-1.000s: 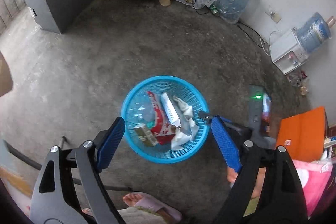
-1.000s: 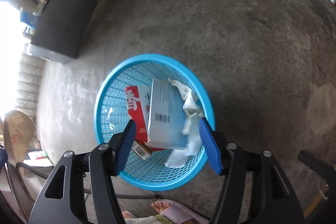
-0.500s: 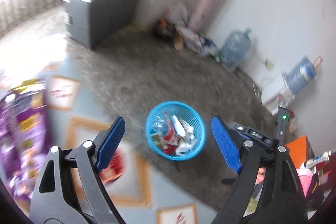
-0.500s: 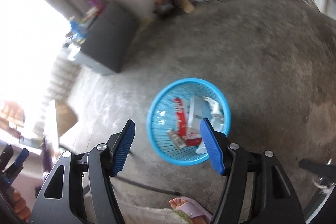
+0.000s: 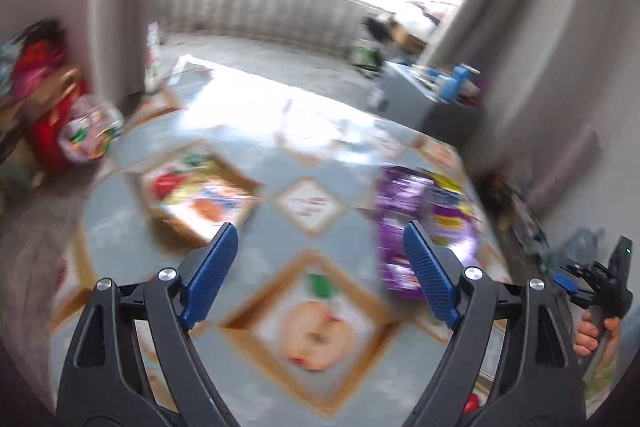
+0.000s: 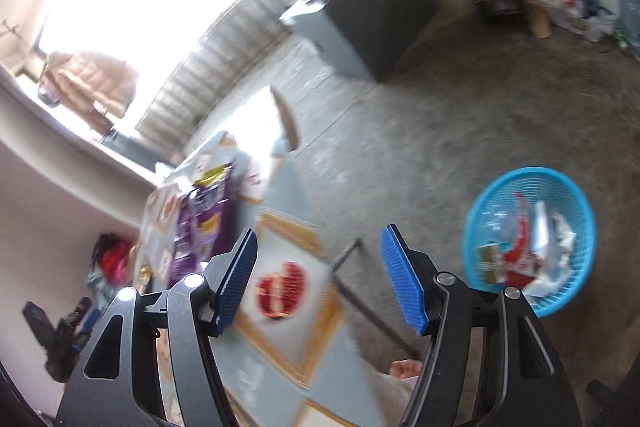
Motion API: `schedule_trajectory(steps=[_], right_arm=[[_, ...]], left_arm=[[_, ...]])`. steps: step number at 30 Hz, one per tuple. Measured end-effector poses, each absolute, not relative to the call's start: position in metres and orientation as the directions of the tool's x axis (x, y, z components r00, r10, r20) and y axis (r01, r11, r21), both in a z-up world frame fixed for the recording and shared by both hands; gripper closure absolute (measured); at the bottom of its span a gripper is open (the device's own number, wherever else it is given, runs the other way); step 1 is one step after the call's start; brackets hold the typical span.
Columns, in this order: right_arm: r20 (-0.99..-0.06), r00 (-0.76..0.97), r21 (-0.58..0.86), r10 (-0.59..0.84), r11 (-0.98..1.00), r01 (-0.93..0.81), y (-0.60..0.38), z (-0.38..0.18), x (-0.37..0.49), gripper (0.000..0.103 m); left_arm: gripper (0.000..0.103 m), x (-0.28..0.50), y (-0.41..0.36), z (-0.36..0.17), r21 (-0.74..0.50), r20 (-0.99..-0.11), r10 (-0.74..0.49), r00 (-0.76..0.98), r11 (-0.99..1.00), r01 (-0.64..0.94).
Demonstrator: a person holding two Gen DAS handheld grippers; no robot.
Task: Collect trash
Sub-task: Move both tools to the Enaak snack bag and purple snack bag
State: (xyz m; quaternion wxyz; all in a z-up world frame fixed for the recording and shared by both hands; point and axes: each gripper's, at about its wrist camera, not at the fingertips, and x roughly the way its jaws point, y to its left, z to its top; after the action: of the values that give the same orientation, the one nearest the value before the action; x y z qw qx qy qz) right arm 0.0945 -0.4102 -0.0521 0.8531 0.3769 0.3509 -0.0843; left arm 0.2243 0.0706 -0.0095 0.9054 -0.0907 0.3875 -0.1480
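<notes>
Ribbed blue fingers of both grippers gape empty above a glossy patterned tablecloth; round mesh basket holds crumpled wrappers.

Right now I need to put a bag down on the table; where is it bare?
The tablecloth is free in the middle, between the box on the left and the purple packets on the right. The far edge looks cluttered, but blur hides with what. Both grippers, left and right, are open and empty.
</notes>
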Motion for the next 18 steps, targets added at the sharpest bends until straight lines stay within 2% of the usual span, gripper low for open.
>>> schedule_trajectory(steps=[3,8,11,14,18], right_arm=[[-0.677,0.717,0.579,0.167,0.722,0.379,-0.387,-0.052,0.135,0.040],[-0.717,0.666,0.552,0.206,0.752,0.361,-0.353,-0.063,0.192,0.040],[-0.741,0.645,0.503,0.188,0.792,0.347,-0.336,-0.068,0.216,0.040],[-0.773,0.617,0.430,0.145,0.836,0.342,-0.321,-0.072,0.234,0.040],[-0.812,0.576,0.330,0.093,0.887,0.322,-0.303,-0.079,0.248,0.040]], left_arm=[[0.023,0.252,0.116,-0.031,-0.312,-0.700,-0.291,0.652,0.946,0.087],[0.023,0.296,0.136,-0.063,-0.274,-0.731,-0.255,0.633,0.959,0.070],[0.023,0.323,0.133,-0.083,-0.181,-0.771,-0.190,0.607,0.980,0.077],[0.028,0.337,0.129,-0.100,-0.071,-0.809,-0.115,0.576,0.993,0.098],[0.032,0.332,0.113,-0.111,0.042,-0.820,-0.058,0.570,0.986,0.161]])
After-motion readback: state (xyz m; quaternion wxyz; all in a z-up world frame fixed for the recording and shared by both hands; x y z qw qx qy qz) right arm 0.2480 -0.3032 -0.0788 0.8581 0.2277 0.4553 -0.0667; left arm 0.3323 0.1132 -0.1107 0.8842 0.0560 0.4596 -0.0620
